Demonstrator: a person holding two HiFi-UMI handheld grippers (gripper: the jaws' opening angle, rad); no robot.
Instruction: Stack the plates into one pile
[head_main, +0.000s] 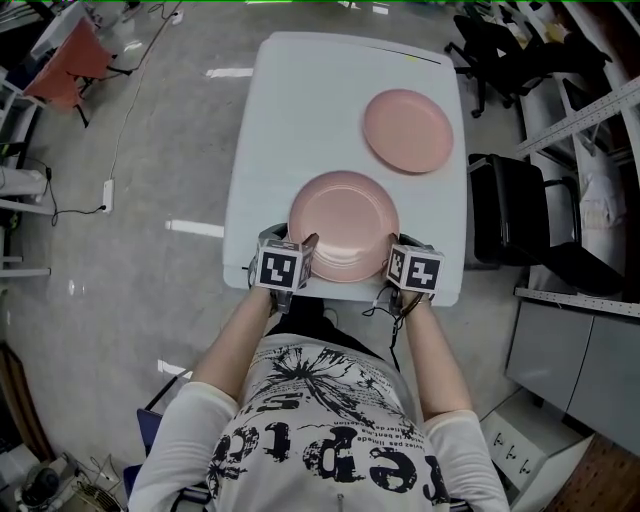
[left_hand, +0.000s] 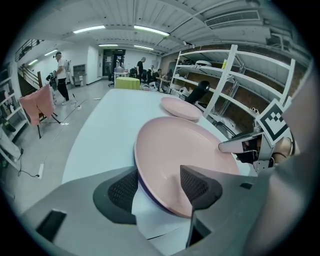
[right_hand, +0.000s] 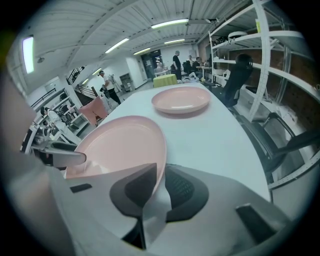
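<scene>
A pink plate (head_main: 343, 222) (left_hand: 180, 150) (right_hand: 120, 142) rests on the white table (head_main: 290, 110) near its front edge; layered edges show at its near rim. A second pink plate (head_main: 407, 130) (left_hand: 181, 108) (right_hand: 181, 100) lies alone at the far right. My left gripper (head_main: 303, 250) (left_hand: 160, 187) is open at the near plate's left rim, with the rim between the jaws and a gap at the pads. My right gripper (head_main: 393, 258) (right_hand: 161, 187) is shut on the same plate's right rim.
Black office chairs (head_main: 520, 205) stand right of the table, beside metal shelving (head_main: 590, 110). A red chair (head_main: 65, 65) and floor cables (head_main: 110, 190) are off to the left. People stand far back in the room (left_hand: 60, 75).
</scene>
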